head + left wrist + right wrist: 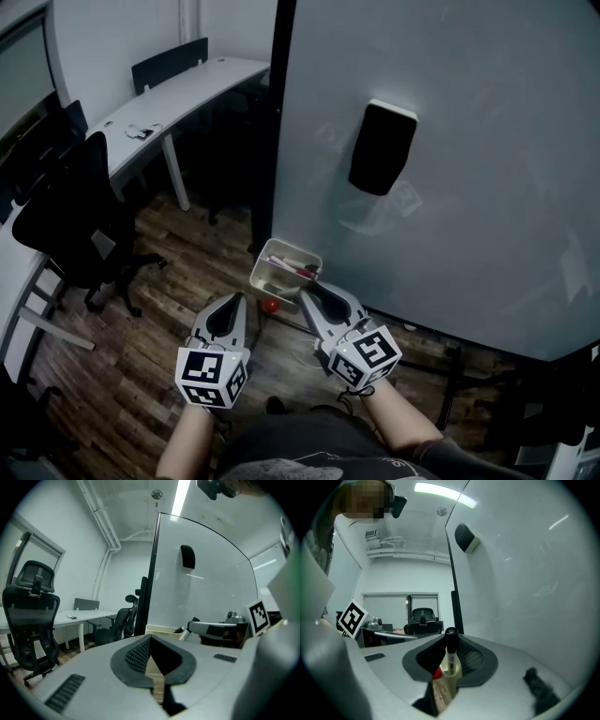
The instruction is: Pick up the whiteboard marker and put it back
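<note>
The right gripper (450, 641) had its fingers clamped on the upright, black-capped whiteboard marker (449, 657), close by the cream tray (281, 251) at the whiteboard's (469, 187) lower edge, while the left gripper (150, 641) alongside held its fingers pressed together, empty.

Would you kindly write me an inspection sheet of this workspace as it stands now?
Surface: whiteboard, upright, faint smears only; wooden floor below.
Job's things: marker upright between the right tongs, black cap up; tray by the board's lower left edge, holding other pens.
Clutter: black eraser on the board; small red thing below the tray.
Grippers: left tongs shut, empty; right tongs shut on the marker, close to the tray.
Cables: nothing seen.
Surroundings: white desk, black office chair.
</note>
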The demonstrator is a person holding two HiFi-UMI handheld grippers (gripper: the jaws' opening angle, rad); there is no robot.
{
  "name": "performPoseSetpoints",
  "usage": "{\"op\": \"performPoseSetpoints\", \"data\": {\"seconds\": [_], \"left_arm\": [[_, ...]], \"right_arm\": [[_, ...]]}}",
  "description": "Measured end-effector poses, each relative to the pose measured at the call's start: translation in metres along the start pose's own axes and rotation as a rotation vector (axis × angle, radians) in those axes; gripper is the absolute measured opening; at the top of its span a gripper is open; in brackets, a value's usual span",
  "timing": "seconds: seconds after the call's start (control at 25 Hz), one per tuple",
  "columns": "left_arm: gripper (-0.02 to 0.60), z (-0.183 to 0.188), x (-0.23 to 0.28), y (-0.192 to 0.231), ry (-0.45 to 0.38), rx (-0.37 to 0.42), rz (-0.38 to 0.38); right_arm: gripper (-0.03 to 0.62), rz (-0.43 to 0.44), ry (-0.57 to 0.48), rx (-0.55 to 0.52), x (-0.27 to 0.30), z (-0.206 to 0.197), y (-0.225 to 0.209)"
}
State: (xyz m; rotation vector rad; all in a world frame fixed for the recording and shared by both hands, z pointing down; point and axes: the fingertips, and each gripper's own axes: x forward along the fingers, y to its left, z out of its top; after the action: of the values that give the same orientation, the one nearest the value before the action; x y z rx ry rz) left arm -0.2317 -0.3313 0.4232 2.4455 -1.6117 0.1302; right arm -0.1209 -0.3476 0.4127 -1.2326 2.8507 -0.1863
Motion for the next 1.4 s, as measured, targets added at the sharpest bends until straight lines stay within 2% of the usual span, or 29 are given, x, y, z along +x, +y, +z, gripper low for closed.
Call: {"op": "performPoseSetpoints", "data": {"seconds": [0.28, 0.56, 0.84, 1.4], "left_arm": [[0.012, -0.006, 0.007, -0.003, -0.001, -0.017, -0.05], [0.013, -0.015, 0.009, -0.012, 0.031, -0.012, -0.066], [0.012, -0.018, 0.01, -0.025, 0.043, -0.024, -0.048], [0.012, -0.015, -0.01, -0.063, 0.026, -0.023, 0.025]], "right_arm": [[0.083, -0.035, 0.021, -0.024, -0.002, -0.01, -0.002], [0.083, -0.072, 0.036, 0.007, -0.006, -0.013, -0.006], [0.086, -0.013, 0.073, 0.019, -0.012, -0.018, -0.003], [0.106, 0.031, 0.063, 0.05, -0.056, -0.015, -0.008]]}}
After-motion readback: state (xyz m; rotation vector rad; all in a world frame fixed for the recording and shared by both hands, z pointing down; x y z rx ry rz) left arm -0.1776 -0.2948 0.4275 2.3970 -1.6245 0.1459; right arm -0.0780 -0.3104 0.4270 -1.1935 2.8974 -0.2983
